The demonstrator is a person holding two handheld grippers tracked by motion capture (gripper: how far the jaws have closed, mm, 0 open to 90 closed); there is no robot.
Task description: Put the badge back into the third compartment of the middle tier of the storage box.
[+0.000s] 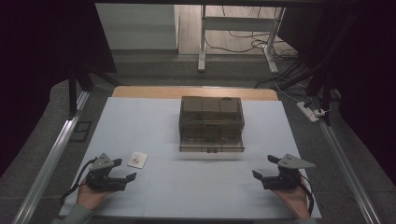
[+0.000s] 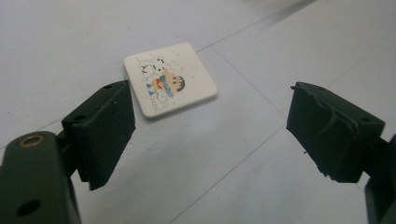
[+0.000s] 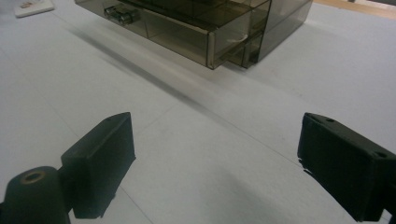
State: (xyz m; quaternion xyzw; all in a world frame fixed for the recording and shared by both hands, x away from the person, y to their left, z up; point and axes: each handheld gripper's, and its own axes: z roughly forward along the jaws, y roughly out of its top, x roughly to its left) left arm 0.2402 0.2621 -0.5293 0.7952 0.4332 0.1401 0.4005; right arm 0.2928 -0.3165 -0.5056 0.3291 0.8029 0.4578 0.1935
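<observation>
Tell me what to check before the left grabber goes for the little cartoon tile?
1. Left gripper jaws wide apart, nothing between them: ok.
2. Cartoon tile lies flat on the table, just ahead of the left gripper, untouched: ok.
3. Tile lined up between the jaws: not ok; in the left gripper view it sits toward the left jaw.
4. Bottom drawer of the smoky plastic drawer box pulled out: ok.
5. Right gripper open and holding nothing, resting away from the tile: ok.
6. Whether the open drawer has anything in it: cannot tell through the dark plastic.
</observation>
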